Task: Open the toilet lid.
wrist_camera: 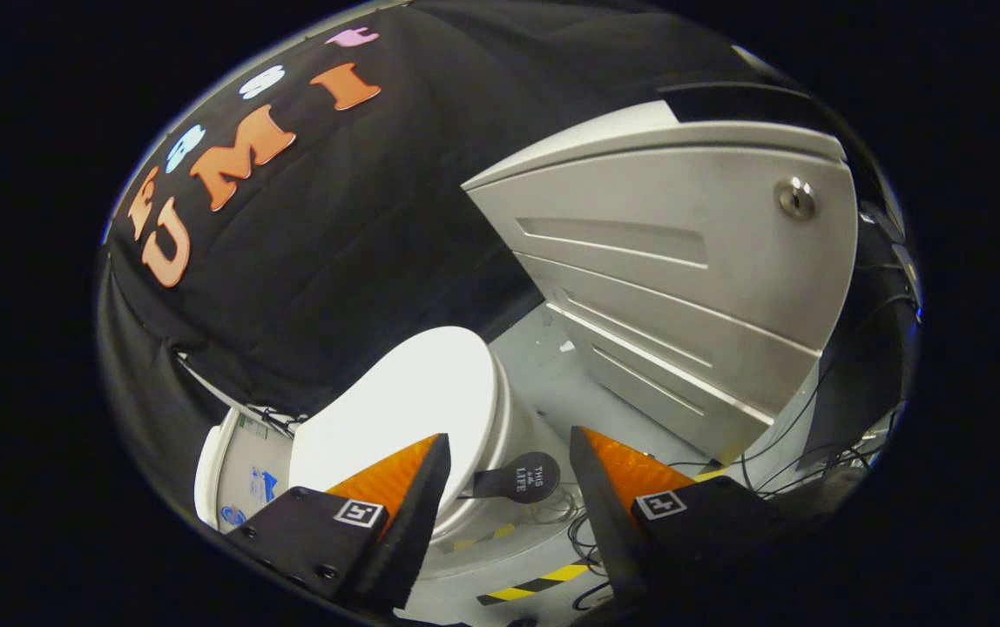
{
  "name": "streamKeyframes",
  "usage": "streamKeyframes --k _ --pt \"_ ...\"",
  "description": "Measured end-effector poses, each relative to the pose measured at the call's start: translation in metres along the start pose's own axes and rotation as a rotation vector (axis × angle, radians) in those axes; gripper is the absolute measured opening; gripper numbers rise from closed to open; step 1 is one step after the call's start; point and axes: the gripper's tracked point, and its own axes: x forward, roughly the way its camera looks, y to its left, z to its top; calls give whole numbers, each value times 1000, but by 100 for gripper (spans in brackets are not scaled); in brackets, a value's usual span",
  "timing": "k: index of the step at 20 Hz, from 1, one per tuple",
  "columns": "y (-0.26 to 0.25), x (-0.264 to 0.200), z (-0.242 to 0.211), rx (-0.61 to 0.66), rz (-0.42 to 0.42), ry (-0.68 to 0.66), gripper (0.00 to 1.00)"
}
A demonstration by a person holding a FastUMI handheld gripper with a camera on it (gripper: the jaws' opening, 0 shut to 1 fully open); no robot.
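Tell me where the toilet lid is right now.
The closed toilet lid lies just ahead of the open gripper, beside the grey cabinet.

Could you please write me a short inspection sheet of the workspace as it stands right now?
Surface: pale floor with black-and-yellow tape.
Job's things: white toilet, lid down; a round dark tab juts from its front rim.
Clutter: nothing seen.
Grippers: tongs open, fingers apart, touching nothing; the tab lies between them, just ahead.
Cables: thin dark cables loose on the floor by the toilet's base, more beside the cabinet.
Surroundings: black cloth wall behind the toilet; grey cabinet with a round lock beyond the tongs.
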Motion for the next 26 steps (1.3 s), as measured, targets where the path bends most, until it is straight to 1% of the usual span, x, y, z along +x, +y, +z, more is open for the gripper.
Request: streamKeyframes --k 2,4,5,7,8,9,10,11,12,14,15,16,17,18,19,21,22,23,25,26 --pt "3 -5 -8 -41 -12 16 93" --pt "10 -7 -29 -35 -15 81 94" --pt "9 -8 -38 -31 -19 112 96" --pt "8 -27 -61 12 -6 260 98" --pt "-2 -21 -65 26 -6 291 98" --pt "-12 -10 -65 42 0 277 99" --pt "-19 16 -51 69 7 163 99" --pt "-28 16 -60 85 1 202 99" --pt "-41 19 -63 41 9 186 99" --pt "-43 26 -55 115 0 178 97" --pt "-42 18 -56 142 31 220 96" --pt "-38 9 -63 164 41 263 95" --pt "-36 10 -67 169 48 268 94" --pt "-37 11 -75 179 46 306 87" --pt "-35 9 -81 182 66 328 74" --pt "-34 12 -71 185 73 275 56" --pt "-35 13 -69 178 75 264 54" --pt "-36 14 -70 172 69 253 50" --pt "-30 6 -65 208 97 260 41" --pt "-26 5 -65 208 109 258 34"
